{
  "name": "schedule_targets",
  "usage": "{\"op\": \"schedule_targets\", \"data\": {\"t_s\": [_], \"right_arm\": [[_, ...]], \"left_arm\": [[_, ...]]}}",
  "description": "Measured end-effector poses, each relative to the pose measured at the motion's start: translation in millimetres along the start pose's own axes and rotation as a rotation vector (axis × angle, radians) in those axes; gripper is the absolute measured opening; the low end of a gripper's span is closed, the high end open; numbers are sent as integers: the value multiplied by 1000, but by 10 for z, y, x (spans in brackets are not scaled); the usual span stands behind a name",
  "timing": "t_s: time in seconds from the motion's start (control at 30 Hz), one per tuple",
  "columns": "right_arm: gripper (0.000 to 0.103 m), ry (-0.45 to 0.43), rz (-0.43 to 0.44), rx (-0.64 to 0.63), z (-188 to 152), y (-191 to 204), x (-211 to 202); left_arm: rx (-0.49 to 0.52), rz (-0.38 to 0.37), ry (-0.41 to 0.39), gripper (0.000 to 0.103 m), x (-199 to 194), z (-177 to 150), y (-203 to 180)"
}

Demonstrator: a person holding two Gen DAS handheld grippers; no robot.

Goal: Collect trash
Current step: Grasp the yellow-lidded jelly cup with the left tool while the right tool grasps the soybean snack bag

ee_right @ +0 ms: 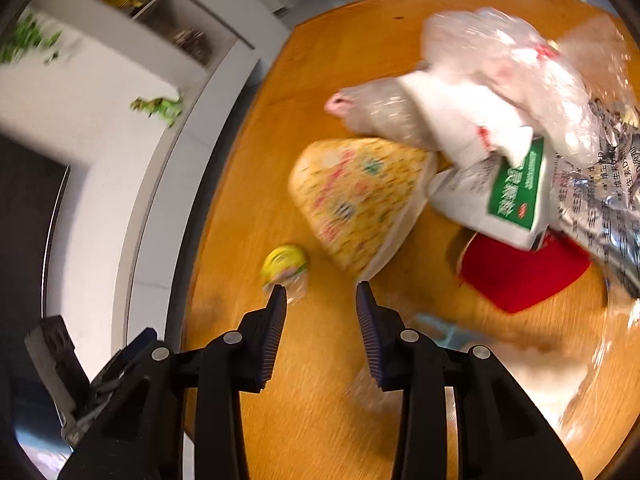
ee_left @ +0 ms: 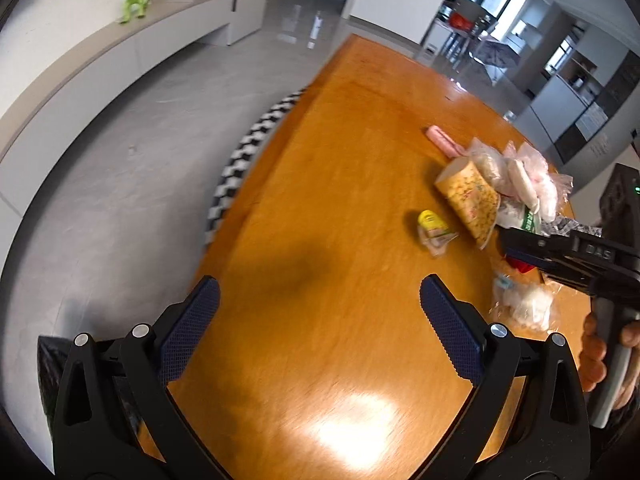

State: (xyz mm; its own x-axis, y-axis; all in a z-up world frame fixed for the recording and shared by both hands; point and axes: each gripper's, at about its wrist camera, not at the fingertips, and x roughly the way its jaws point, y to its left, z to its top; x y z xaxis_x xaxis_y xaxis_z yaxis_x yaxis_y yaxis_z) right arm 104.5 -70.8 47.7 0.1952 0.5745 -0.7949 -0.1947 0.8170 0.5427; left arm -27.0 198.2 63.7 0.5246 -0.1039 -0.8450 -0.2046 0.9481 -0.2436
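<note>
Nothing looks collected yet: the trash pile (ee_left: 508,184) sits on the table (ee_left: 340,200), the yellow wrapper (ee_right: 285,266) apart. The left gripper (ee_left: 320,300) hangs spread and empty; the right gripper (ee_right: 321,294), part-spread, holds nothing.

bare tabletop (ee_left: 320,208) left, trash pile (ee_left: 508,184) right

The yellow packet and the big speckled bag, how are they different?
The yellow packet is small; the speckled bag is much bigger. The packet lies alone on the table; the bag touches the pile of wrappers. The packet is plain yellow; the bag has coloured specks. Both lie flat.
</note>
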Motion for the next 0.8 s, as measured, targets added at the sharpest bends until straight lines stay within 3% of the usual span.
{"op": "schedule_targets", "data": {"t_s": [0.2,0.33,0.37,0.43,0.67,0.73,0.77,0.8], "right_arm": [[39,-23,-32,77,141,-195,142],[38,-46,-4,102,130,-169,158],[22,-51,1,106,119,-166,163],[4,-43,32,115,124,-179,185],[4,-124,54,56,17,-91,-152],[4,-141,43,28,-32,-43,-273],[4,-149,42,21,-46,-38,-309],[4,-155,44,14,-61,-10,-350]], "left_arm": [[66,-6,31,97,278,203,-396],[80,-16,53,97,436,263,-567],[85,-16,60,97,470,277,-601],[109,-13,72,97,554,290,-714],[184,44,111,97,860,317,-976],[188,51,114,85,920,307,-1013],[194,57,124,69,968,293,-1033],[200,68,119,61,982,290,-1047]]}}
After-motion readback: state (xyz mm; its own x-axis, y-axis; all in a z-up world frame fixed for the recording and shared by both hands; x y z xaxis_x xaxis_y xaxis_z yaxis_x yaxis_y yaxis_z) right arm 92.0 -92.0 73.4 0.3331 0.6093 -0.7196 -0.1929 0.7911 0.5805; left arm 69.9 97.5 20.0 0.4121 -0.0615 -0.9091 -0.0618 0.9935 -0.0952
